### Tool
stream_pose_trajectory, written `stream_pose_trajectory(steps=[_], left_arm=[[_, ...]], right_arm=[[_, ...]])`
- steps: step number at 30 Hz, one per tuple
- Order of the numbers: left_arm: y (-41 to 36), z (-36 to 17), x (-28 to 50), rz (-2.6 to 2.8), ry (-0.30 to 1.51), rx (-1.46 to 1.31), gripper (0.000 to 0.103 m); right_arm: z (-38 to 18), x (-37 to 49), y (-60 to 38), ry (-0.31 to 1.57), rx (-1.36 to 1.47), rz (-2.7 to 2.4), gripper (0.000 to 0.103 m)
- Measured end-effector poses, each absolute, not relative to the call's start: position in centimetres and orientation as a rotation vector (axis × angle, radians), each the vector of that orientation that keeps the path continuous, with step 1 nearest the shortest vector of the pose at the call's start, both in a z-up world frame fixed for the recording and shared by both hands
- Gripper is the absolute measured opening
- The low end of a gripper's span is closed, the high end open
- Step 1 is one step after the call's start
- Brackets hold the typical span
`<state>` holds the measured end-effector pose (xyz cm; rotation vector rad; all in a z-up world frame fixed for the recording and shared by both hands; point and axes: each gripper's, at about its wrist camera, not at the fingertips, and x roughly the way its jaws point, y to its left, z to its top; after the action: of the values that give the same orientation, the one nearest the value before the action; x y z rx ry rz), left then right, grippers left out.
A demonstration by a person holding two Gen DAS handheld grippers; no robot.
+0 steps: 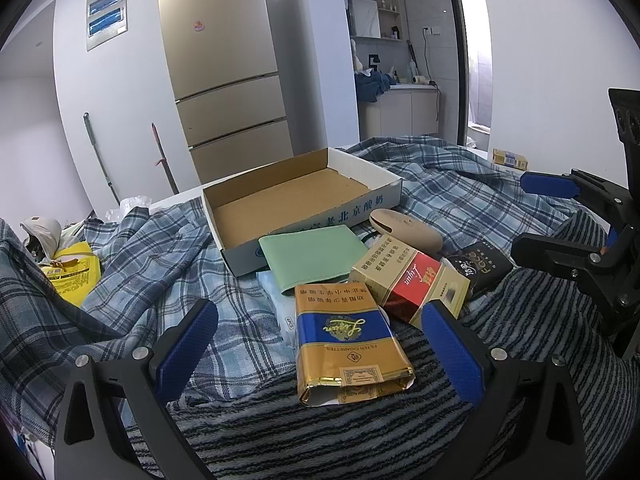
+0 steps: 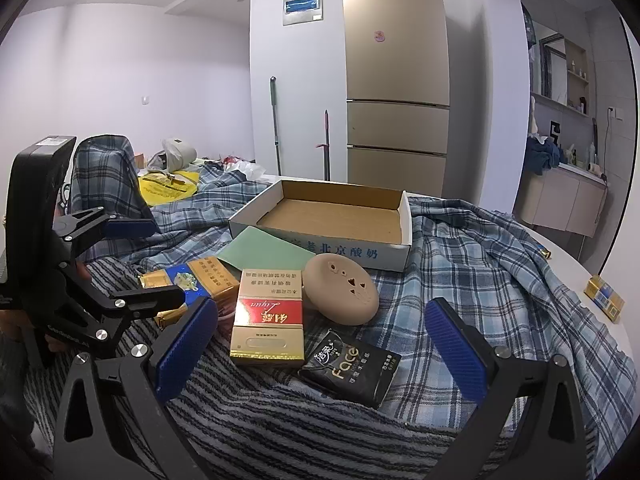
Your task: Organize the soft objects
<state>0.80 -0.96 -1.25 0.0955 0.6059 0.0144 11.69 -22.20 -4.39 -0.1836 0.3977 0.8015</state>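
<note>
Hovering, left gripper (image 1: 320, 336): jaws wide, holding nothing, straddling the blue pack (image 1: 351, 344), which looks like its next pick.
Right gripper (image 2: 322, 336): jaws also wide and empty, aimed between the red pack (image 2: 269, 322) and the tissue pack (image 2: 352, 366).
Box (image 2: 394, 255): shallow cardboard tray, white outside, brown inside, empty; it sits just behind the clutter, likely the place the soft things go.
Blue pack: soft foil-paper cigarette pack, gold and blue, its near end crumpled and torn; it should squash under a firm grip.
Red pack: stiffer gold-and-red carton, lying flat, one corner over the blue pack.
Tissue pack: black glossy film, pillowy, nearest the right gripper.
Wallet (image 1: 312, 258): pale green, smooth, flat, leaning against the box's front wall.
Pouch (image 2: 340, 290): tan, rounded, matte, with small cut-out holes, lying beside the box; soft or hard, I cannot tell.
Bedding: striped fleece (image 1: 320, 432) under the items, plaid cloth (image 2: 480, 264) rumpled around them; both could snag a fingertip.
Spare pack (image 2: 604, 298): another blue-gold one, well apart on the bare tabletop (image 2: 568, 256).
</note>
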Motion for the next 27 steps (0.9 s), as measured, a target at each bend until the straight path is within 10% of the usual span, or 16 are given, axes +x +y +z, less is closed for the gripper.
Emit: stream_pose_trajectory(steps=[27], left_arm=[[-1.4, -1.8, 2.0, -0.002, 0.664, 0.109, 0.103]], right_arm=[[-4.2, 11.6, -22.3, 0.404, -0.167, 0.808, 0.103]])
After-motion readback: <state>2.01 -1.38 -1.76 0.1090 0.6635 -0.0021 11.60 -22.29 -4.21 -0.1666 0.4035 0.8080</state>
